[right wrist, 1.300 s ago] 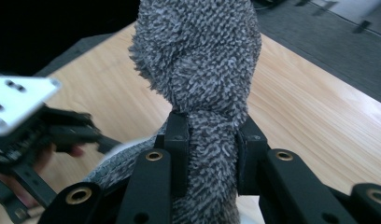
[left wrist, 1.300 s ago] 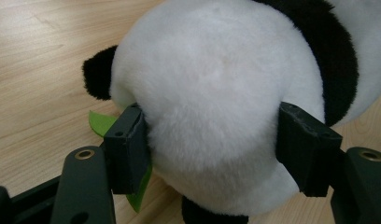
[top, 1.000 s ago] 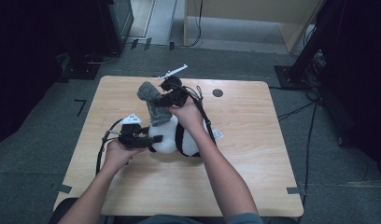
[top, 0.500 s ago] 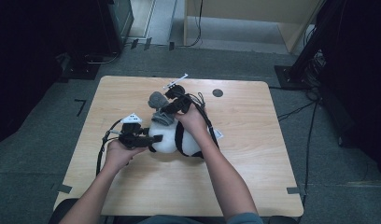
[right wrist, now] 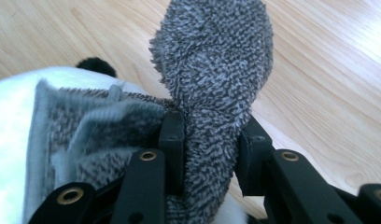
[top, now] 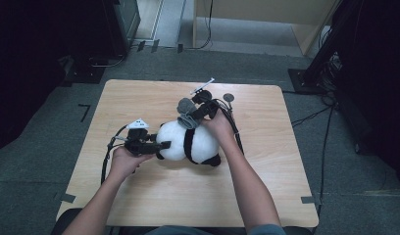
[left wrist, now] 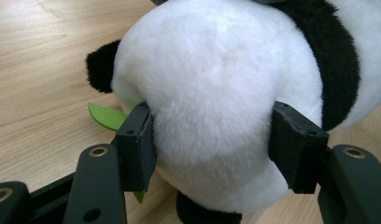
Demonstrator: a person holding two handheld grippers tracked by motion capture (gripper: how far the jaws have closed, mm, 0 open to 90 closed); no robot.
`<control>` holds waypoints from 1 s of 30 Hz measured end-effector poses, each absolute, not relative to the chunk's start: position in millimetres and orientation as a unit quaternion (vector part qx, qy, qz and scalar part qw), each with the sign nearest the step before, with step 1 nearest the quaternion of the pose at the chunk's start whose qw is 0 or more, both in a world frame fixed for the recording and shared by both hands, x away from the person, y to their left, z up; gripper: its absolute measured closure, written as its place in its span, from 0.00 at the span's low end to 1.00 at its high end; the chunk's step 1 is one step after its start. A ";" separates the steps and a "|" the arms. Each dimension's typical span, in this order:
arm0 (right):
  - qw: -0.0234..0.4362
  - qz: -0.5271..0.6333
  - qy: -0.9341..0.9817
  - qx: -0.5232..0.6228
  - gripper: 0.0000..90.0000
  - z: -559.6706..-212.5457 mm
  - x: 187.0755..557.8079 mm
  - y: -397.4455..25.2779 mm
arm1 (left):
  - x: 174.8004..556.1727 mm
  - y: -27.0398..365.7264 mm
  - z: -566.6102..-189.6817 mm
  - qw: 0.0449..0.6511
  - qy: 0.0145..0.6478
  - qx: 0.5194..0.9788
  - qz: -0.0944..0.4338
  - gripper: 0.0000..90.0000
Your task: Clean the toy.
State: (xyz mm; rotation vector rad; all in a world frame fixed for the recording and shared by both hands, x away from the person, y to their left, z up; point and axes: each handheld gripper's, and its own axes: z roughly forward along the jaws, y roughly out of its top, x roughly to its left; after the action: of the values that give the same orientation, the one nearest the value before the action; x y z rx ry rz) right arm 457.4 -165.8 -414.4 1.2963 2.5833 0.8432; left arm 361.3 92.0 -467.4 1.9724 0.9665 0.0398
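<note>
Grey knitted sock point(right wrist: 212, 60) pinched in your right gripper point(right wrist: 209, 140); left gripper point(left wrist: 212, 140) clamps the white-and-black plush panda point(left wrist: 216, 93). Pull steadily; the sock's edge probably snags.

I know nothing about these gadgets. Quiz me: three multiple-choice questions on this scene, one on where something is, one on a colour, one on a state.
1. Where does the panda lie?
A. on the floor
B. on the table, between the two grippers
C. on a shelf

2. What colour is the cloth in the right gripper?
A. red
B. yellow
C. grey

3. How does the left gripper stand?
A. its jaws press on the panda's white fur from both sides
B. it lies alone on the table
C. it grips the cloth

Answers:
1 B: the high view shows it on the wooden table with a gripper at each end.
2 C: the right gripper view shows grey terry between the jaws.
3 A: the left gripper view shows both jaws dented into the fur.
</note>
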 end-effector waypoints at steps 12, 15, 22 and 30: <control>0.073 0.291 0.829 0.473 0.77 -420.9 459.4 -199.6 | 361.5 92.1 -467.0 0.455 0.394 0.798 0.014 0.44; 0.073 0.288 0.823 0.484 0.77 -422.9 460.0 -210.2 | 361.6 92.3 -467.1 0.455 0.394 0.798 0.014 0.44; 0.082 0.280 0.808 0.512 0.78 -430.7 457.0 -239.0 | 361.7 92.9 -467.5 0.457 0.390 0.799 0.016 0.44; 0.095 0.255 0.798 0.538 0.79 -444.5 451.7 -266.9 | 361.7 94.0 -468.4 0.461 0.383 0.801 0.017 0.43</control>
State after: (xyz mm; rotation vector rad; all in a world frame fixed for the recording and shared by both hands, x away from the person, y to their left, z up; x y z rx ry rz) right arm 451.7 -266.9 -444.5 1.5950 2.3645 0.7552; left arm 361.7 94.0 -468.4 1.9705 0.9418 0.0429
